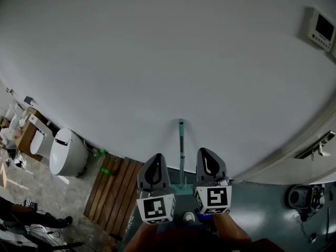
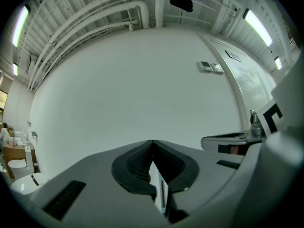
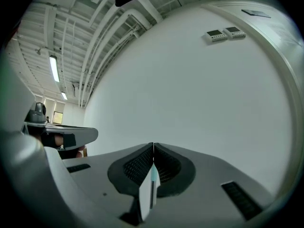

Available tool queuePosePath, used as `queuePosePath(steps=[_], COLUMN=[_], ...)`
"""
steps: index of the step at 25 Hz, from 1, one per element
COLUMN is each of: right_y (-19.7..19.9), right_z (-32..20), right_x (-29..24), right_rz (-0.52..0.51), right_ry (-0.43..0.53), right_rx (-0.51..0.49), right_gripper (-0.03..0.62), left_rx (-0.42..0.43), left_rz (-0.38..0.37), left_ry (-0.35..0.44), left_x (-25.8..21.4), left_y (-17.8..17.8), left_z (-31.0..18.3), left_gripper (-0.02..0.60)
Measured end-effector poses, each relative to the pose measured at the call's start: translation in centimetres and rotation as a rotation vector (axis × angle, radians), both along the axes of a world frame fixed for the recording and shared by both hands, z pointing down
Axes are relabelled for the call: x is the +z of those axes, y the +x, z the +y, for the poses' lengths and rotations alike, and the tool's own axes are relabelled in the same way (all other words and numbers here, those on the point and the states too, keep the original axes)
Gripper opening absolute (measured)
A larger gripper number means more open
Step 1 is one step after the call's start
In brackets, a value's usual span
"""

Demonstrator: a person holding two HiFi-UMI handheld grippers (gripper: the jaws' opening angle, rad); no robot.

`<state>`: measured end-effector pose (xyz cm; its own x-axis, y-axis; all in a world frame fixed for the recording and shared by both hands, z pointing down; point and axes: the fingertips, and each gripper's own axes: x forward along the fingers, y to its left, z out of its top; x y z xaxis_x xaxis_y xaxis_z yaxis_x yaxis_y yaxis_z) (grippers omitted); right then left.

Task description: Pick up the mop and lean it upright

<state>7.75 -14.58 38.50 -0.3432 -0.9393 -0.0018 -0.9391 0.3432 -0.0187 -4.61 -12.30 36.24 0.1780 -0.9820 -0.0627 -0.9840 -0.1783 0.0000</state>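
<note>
Readable text: none can be made out in any view.
Wall panel (image 1: 321,30): a small screen is carried, but it is too small to be read.
Marker cube (image 1: 156,208) of left gripper (image 1: 156,156), far below the wall panel: only black-and-white squares are shown.
Marker cube (image 1: 213,198) of right gripper (image 1: 204,151): the same, with no letters or digits.

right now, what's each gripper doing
left gripper: closed, holding nothing
right gripper: closed, holding nothing
</note>
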Motion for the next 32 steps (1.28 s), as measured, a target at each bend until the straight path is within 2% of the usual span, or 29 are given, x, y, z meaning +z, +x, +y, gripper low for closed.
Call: queuePosePath(steps=[6, 16, 17, 19, 20, 32], right_y=[-1.3, -2.9, -3.1, -3.6, -3.7, -6.0], right_z=[-1.3, -4.2, -4.5, -5.3, -5.8, -11.9], right_x=[0.4, 3.8, 4.1, 4.7, 5.1, 10.4], right_rz=[0.015, 0.031, 0.031, 0.034, 0.039, 0.094], right_ry=[-0.011, -0.070, -0.076, -0.089, -0.097, -0.202], right_rx=[0.015, 0.021, 0.015, 0.005, 0.005, 0.024], right_gripper=[0.018, 0.020, 0.026, 0.101, 0.114, 0.169], left_rx=[0.019, 0.014, 0.011, 0.007, 0.004, -0.046], left_rz=[0.005, 0.013, 0.013, 0.011, 0.009, 0.009], left_ry=[-0.004, 0.003, 0.004, 0.005, 0.005, 0.002], left_x=[0.1, -0.1, -0.1, -0.1, -0.1, 0.0], left_y=[-1.2, -2.4, -2.5, -2.7, -2.9, -5.1], left_z=[-1.3, -2.0, -2.1, -2.1, -2.1, -1.4], left_gripper=[0.014, 0.014, 0.014, 0.014, 0.014, 0.014])
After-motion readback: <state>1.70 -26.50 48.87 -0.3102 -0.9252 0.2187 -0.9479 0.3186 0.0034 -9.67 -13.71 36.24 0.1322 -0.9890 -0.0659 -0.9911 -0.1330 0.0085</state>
